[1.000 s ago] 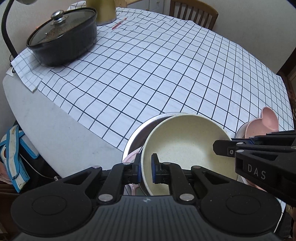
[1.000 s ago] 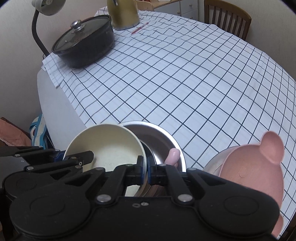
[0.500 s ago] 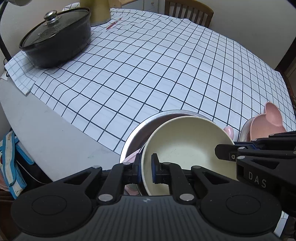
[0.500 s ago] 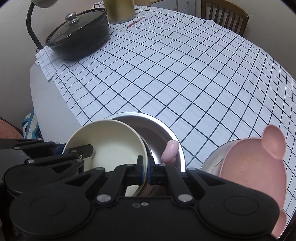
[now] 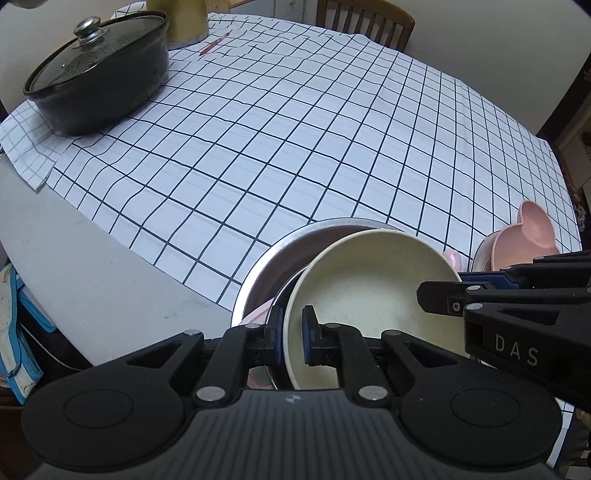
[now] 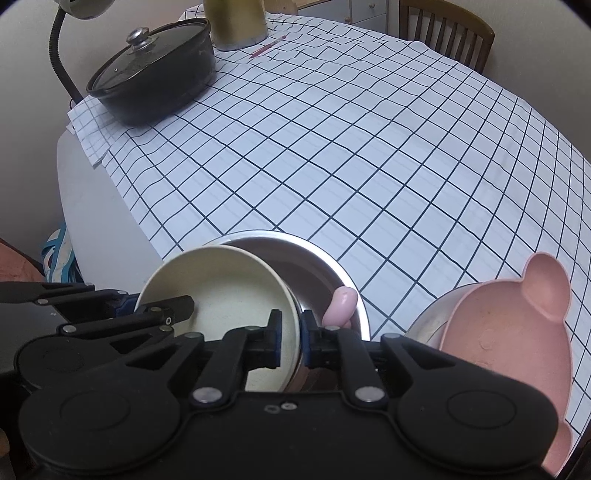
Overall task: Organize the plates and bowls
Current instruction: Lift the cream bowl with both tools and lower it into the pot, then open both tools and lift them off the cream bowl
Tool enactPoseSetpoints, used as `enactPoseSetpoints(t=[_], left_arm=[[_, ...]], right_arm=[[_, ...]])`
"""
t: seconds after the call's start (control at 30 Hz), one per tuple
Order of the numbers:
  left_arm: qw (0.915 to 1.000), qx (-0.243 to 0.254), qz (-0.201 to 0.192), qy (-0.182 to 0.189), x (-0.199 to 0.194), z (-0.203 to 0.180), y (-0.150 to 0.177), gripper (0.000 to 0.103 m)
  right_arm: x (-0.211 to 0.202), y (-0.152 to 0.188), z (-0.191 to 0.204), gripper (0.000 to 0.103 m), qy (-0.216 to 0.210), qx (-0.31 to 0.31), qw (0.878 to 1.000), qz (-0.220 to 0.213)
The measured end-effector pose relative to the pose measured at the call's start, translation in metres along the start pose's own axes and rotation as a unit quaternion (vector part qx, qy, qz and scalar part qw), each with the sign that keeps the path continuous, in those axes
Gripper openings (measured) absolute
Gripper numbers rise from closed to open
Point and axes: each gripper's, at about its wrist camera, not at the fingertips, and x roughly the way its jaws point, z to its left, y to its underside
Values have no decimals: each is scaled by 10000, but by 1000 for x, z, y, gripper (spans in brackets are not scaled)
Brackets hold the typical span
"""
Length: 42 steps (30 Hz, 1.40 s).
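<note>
A cream bowl (image 5: 369, 280) leans tilted inside a larger steel bowl (image 5: 280, 254) at the table's near edge. A pink dish (image 6: 341, 302) pokes out from under it. My left gripper (image 5: 293, 332) is shut on the cream bowl's near rim. From the other side, my right gripper (image 6: 291, 334) straddles the opposite rim of the cream bowl (image 6: 221, 288); its jaws are opening and a sliver of gap shows at the inner pad. To the right, a pink bear-shaped plate (image 6: 509, 332) rests in another steel bowl (image 6: 432, 314).
A black lidded pot (image 5: 99, 77) stands at the far left of the checked tablecloth (image 5: 332, 129), with a gold container (image 5: 181, 18) and a red pen (image 5: 212, 44) behind it. A lamp neck (image 6: 62, 55) rises beside the pot. A wooden chair (image 6: 450, 26) is at the far side.
The right gripper's jaws have parted slightly around the cream bowl's rim. The left gripper keeps its hold and the bowl has sunk a little into the steel bowl.
</note>
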Motion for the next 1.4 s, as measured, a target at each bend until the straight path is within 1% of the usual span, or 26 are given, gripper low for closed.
enactPoseSetpoints(t=[0.23, 0.33, 0.47, 0.57, 0.63, 0.8, 0.87, 0.93, 0.97, 1.03, 1.1, 1.17, 1.3, 1.33, 1.4], left_arm=[[9999, 34, -25, 114, -5, 4, 2, 10], [9998, 58, -43, 185, -7, 7, 2, 12], [9995, 44, -42, 321, -10, 11, 4, 13], [9995, 121, -96, 270, -15, 12, 5, 13], [9993, 179, -140, 305, -19, 13, 5, 13], [9989, 251, -304, 244, -29, 14, 4, 13], [9987, 262, -343, 261, -31, 15, 4, 13], [9986, 294, -380, 237, -33, 15, 5, 13], [9984, 322, -402, 228, -34, 15, 5, 13], [9981, 361, -448, 201, -36, 15, 6, 13], [9980, 344, -486, 211, -37, 16, 6, 13], [9979, 297, -518, 237, -39, 18, 6, 13], [9976, 193, -614, 267, -42, 22, 7, 14], [9973, 164, -657, 292, -43, 23, 7, 14], [9964, 88, -750, 387, -46, 25, 8, 14]], right_arm=[[-6, -1, -4, 24, -157, 144, 9998, 3], [-9, -1, -7, 28, -214, 214, 9995, -8], [-16, 1, -9, 30, -277, 236, 9993, -32], [-22, 2, -9, 33, -320, 235, 9992, -78], [-25, 4, -10, 37, -371, 263, 9989, -84], [-36, 10, -8, 39, -483, 240, 9985, -125], [-40, 13, -7, 43, -518, 252, 9982, -148], [-44, 15, -7, 50, -543, 246, 9980, -193], [-46, 17, -6, 52, -538, 227, 9980, -229], [-50, 19, -6, 59, -548, 203, 9979, -294], [-54, 22, -7, 64, -557, 200, 9976, -358], [-57, 24, -10, 67, -549, 209, 9973, -434], [-63, 29, -16, 76, -523, 240, 9967, -566], [-65, 30, -18, 79, -534, 233, 9965, -597], [-69, 34, -22, 81, -538, 217, 9961, -664]])
